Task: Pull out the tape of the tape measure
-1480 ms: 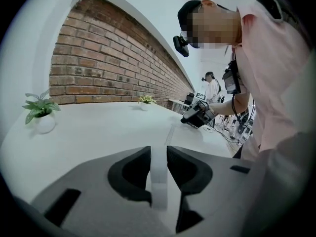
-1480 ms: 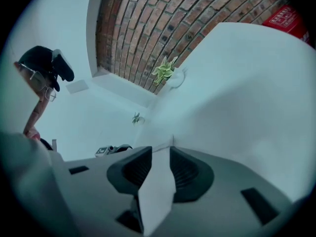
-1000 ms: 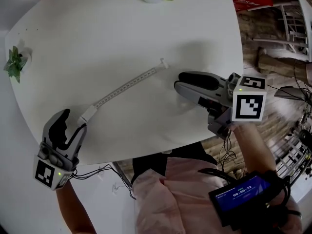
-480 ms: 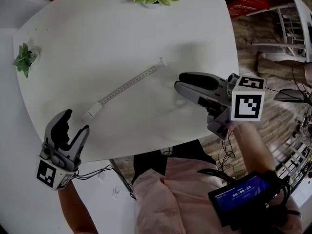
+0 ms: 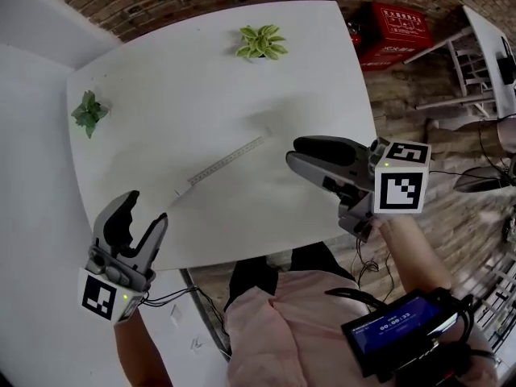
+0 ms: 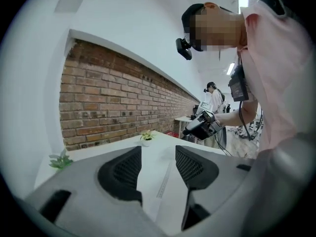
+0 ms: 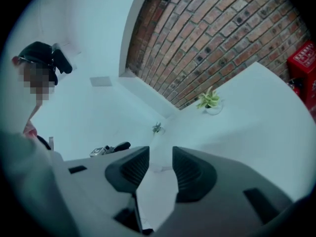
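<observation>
The tape (image 5: 224, 161) lies drawn out in a straight, slanted strip on the white counter (image 5: 185, 71), free of both grippers. Near-left of the tape, the left gripper (image 5: 147, 206) hovers aimed at its near end, jaws wide, having just closed slightly, with nothing between them. Right of the tape, the right gripper (image 5: 293, 151) points leftward toward its far end, jaws apart and empty.

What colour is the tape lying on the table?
White tape with fine tick marks; clearest in head view.

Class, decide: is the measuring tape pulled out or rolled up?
Pulled out: the tape lies as a long flat strip on the table.
</observation>
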A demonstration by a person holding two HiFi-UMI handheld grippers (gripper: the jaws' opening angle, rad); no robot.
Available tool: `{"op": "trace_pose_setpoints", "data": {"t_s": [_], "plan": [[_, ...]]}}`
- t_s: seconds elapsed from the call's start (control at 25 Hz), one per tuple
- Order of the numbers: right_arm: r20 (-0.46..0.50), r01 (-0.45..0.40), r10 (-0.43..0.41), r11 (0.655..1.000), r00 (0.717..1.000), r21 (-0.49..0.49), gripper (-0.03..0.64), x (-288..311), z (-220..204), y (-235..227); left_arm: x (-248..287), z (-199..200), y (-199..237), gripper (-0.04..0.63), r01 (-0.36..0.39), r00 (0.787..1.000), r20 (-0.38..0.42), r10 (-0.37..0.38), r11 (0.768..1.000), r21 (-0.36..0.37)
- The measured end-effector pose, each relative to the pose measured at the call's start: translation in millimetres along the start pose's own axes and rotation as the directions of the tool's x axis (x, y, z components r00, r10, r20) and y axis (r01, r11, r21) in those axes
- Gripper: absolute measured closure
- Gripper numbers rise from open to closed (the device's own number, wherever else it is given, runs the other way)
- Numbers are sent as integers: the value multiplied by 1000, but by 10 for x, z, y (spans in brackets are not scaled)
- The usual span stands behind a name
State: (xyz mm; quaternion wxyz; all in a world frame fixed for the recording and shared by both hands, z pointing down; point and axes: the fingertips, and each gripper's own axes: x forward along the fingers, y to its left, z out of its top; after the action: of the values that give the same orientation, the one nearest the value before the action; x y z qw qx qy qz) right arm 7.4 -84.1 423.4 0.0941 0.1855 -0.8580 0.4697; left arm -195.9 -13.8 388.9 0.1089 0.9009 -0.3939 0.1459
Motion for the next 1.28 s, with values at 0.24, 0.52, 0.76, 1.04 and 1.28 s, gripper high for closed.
{"op": "trace_pose_setpoints", "data": {"t_s": [0.24, 0.52, 0.76, 1.04, 1.28], "plan": [[103, -14, 34, 981, 994, -192, 472, -102, 442, 473, -125, 731, 67, 392, -169, 974, 170, 148, 979, 115], [243, 51, 65, 895, 968, -443, 514, -330, 795, 1230, -421, 1460, -64, 489, -340, 900, 315, 301, 937, 76], [377, 202, 55, 767, 925, -608, 606, -506, 1075, 1739, -733, 1903, -42, 586, -508, 787, 395, 473, 861, -19], [474, 307, 69, 677, 878, -668, 611, -629, 1195, 2000, -849, 2125, -184, 588, -596, 715, 439, 545, 803, -26], [495, 340, 63, 652, 866, -678, 611, -622, 1195, 2061, -859, 2165, -193, 588, -620, 689, 447, 571, 783, -46]]}}
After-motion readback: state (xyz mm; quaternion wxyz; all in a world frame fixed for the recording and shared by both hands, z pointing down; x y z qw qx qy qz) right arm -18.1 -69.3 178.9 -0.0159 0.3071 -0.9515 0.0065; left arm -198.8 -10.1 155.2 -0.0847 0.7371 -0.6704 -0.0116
